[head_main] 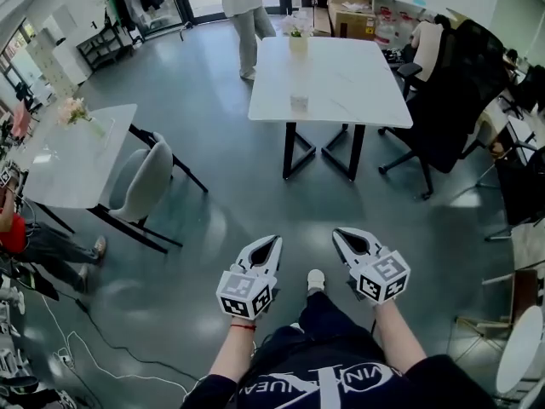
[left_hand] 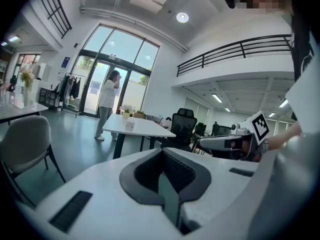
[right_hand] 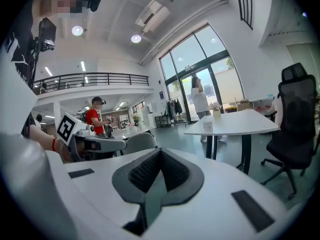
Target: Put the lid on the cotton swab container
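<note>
A small clear container [head_main: 299, 102] stands on the white table [head_main: 341, 79] well ahead of me; it also shows as a small container [left_hand: 130, 125] in the left gripper view and a small container [right_hand: 208, 126] in the right gripper view. I cannot make out a lid. My left gripper [head_main: 274, 240] and right gripper [head_main: 337, 233] hang side by side over the floor, far short of the table. Both are shut with nothing between the jaws, as the left gripper [left_hand: 162, 153] and right gripper [right_hand: 160, 152] show close up.
A vase of flowers [head_main: 297, 37] sits at the table's far end. A black office chair [head_main: 451, 100] stands to its right. At left is a second white table [head_main: 77, 156] with a grey chair [head_main: 145, 177]. A person in white [head_main: 243, 11] stands by the doors. Cables [head_main: 94, 348] trail on the floor.
</note>
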Tool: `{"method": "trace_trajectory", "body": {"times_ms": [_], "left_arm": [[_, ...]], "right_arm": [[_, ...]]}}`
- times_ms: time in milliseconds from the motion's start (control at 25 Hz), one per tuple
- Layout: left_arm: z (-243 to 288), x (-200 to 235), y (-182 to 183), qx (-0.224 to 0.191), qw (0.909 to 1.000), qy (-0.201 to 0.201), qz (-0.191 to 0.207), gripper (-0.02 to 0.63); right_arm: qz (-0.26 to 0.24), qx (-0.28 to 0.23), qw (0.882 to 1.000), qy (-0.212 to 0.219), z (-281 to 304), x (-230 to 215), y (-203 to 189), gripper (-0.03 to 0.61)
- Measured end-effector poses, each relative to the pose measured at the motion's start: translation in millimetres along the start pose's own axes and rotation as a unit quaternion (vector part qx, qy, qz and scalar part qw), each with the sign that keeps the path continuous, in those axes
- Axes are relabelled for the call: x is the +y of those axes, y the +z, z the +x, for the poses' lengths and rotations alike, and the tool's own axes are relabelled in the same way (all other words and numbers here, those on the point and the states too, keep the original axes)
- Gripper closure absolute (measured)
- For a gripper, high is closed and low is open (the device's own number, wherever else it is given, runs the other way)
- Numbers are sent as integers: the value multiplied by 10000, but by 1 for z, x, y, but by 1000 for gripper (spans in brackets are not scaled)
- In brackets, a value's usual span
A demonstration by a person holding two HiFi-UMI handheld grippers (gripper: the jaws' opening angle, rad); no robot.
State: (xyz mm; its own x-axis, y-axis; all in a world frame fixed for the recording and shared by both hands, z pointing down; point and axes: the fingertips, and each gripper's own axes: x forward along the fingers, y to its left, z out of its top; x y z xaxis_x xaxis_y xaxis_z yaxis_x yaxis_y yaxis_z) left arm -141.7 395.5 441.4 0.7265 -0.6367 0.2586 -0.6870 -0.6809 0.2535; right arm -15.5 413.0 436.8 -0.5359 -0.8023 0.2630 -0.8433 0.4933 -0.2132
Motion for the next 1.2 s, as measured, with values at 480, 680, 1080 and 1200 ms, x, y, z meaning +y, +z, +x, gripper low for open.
{"method": "trace_trajectory", "body": {"times_ms": [480,680,1080,1200], "left_arm": [[115,47,43,58,9998,-176,-69,609],[145,66,57,66,9999,-57,-109,609],[194,91,69,-51,9996,200,-199,609],[203,92,65,34,9995,213,-230,609]], "right_arm": [[144,162,9997,137,82,-87,35,575],[149,211,9994,243,108,-114,47,575],[49,180,9979,614,148,-150,66,575],[126,260,9976,631,153,-159,61,575]]}}
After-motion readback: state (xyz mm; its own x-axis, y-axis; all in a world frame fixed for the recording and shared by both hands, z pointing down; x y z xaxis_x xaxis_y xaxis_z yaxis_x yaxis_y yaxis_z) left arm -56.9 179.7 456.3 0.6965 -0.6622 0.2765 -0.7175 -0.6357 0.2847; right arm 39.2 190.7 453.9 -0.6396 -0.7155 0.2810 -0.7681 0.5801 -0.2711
